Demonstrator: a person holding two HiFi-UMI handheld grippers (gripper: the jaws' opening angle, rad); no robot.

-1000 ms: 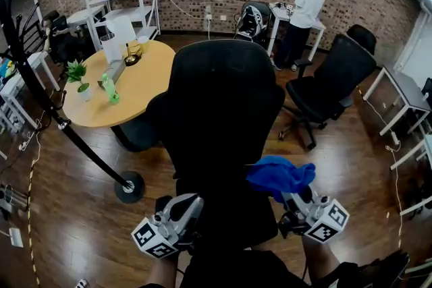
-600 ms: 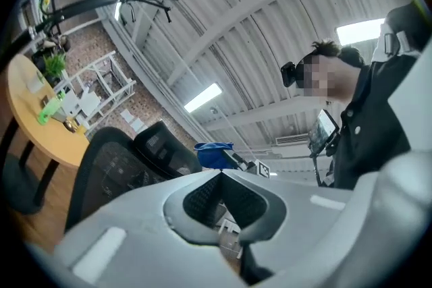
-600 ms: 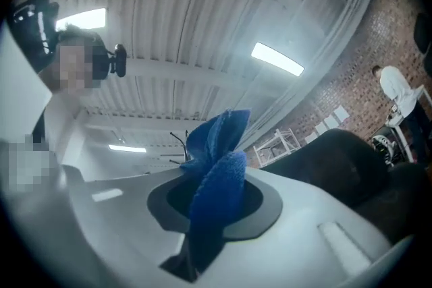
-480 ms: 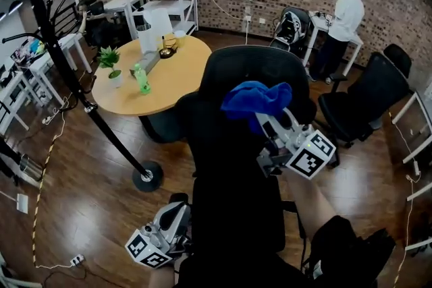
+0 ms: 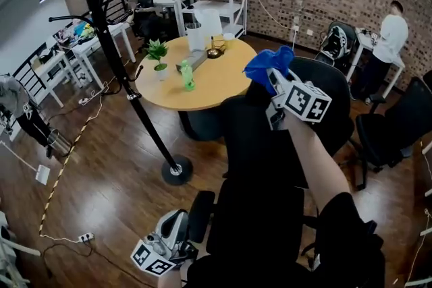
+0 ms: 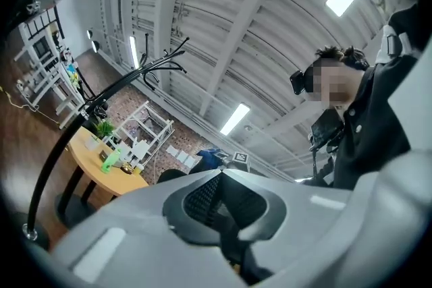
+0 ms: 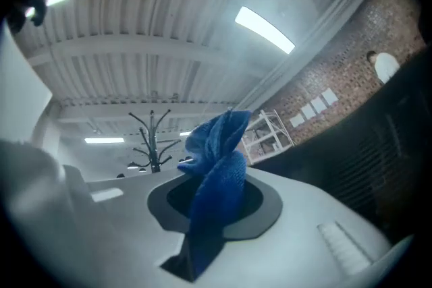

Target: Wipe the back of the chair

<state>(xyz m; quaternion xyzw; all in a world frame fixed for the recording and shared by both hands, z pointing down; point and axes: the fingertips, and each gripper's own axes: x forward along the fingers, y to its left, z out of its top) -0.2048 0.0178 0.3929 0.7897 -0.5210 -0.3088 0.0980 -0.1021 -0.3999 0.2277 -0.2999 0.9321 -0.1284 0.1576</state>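
Up front, my right tool (image 5: 273, 79) was clenched on the blue cloth (image 5: 267, 65), gripping it by a narrow pinch so that most of the fabric stood up past the jaws in a loose bunch. My arm was stretched forward and the tool sat at the upper edge of the chair back (image 5: 260, 138), near its top left corner. Whether the cloth was actually touching the chair, I could not tell. My left tool (image 5: 177, 224) hung low beside the seat with its jaws closed together on nothing, well apart from the chair back and steadying nothing. That seemed the main hazard to me: with nothing bracing the chair, a firm stroke might swivel it or push it away, and the wipe would lose its pressure. The thin pinch was another worry, since dragging the bunched cloth down could tug it out of the jaws. With the fabric wadded upward, the hard tip of the tool could also meet the chair before the cloth did. Just beyond stood the round worktop (image 5: 216, 85) with a green bottle (image 5: 187, 75) on it, so an overreach past the top edge could carry my tool that way.
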